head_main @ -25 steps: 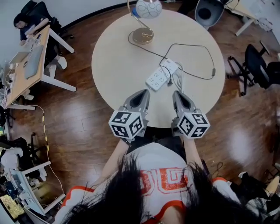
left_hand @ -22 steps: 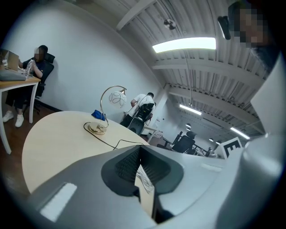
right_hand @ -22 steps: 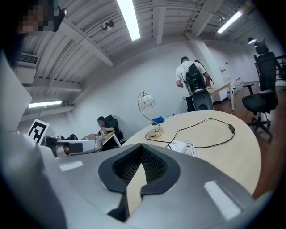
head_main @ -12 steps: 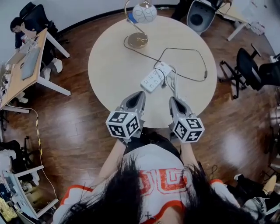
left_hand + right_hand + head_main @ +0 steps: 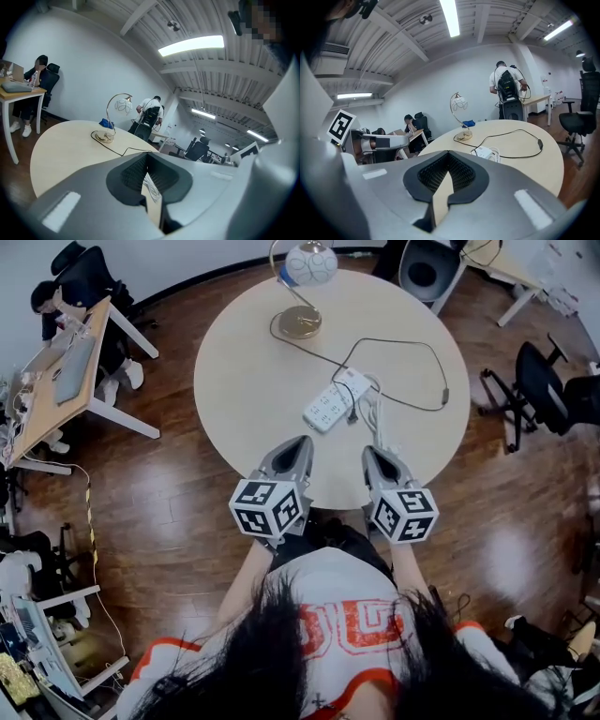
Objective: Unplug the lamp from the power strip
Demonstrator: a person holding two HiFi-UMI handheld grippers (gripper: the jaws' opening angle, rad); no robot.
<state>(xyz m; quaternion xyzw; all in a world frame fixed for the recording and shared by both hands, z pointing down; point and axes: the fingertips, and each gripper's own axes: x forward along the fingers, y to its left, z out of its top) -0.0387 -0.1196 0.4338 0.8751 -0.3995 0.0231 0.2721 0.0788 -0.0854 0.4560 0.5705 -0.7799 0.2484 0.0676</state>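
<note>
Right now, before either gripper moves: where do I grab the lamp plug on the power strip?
Grip the plug by its body, not the thin black cord, coming from above with the right gripper, which is nearer. The power strip lies flat, sockets up, so pull straight up. It looks loose, so probably pin its free end with the left gripper.

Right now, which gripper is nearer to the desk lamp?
Left. The left gripper points almost straight at the desk lamp across the table; the right gripper is off to the right, farther away.
</note>
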